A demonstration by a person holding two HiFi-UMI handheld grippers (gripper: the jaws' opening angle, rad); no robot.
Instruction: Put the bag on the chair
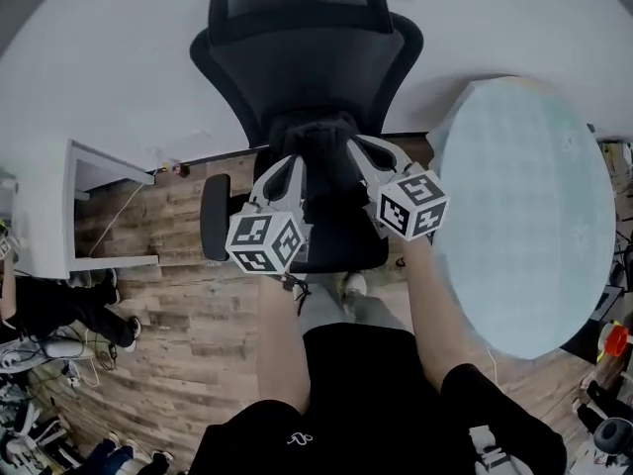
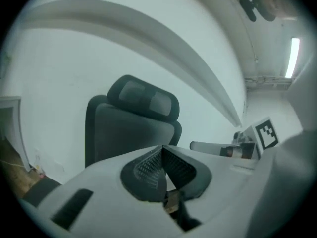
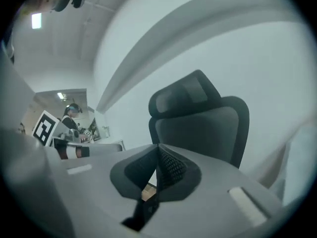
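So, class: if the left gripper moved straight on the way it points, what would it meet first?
Probably the black chair: its backrest shows beyond the shut tongs of the left gripper, though depth is unclear.

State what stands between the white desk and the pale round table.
The black office chair stands between the white desk and the round table, on the wooden floor. The head view shows this.

Lost in the black

We cannot trace the lumpy black bag (image 1: 318, 151) against the black mesh office chair (image 1: 307, 28). Left of the chair, the white desk (image 1: 59, 216) runs off the edge.
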